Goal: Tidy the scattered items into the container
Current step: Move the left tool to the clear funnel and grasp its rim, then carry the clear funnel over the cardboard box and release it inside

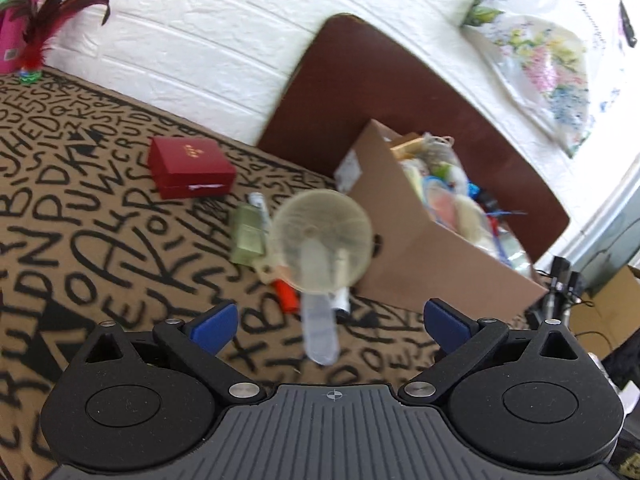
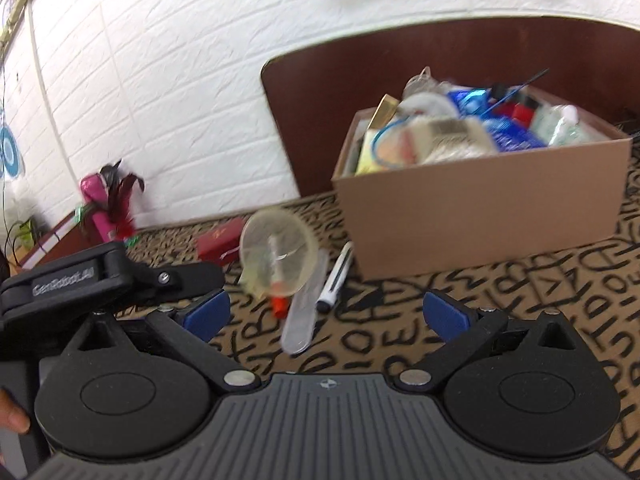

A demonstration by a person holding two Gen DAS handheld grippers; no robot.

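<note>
Scoop (image 1: 320, 248) lies beside box (image 1: 420, 248)

The container (image 2: 480, 216) is plain matt brown cardboard. The strainer (image 1: 320, 240) looks like translucent, faintly glossy plastic with a smooth handle. The red box (image 1: 190, 166) has a matt, paper-like skin. The cloth (image 1: 80, 220) is soft printed fabric; the headboard (image 2: 400, 52) is smooth dark wood

Black scrawled letters cover the cloth (image 1: 100, 240) — "GenRobot.AI" marks the left tongs (image 2: 64, 280).
</note>
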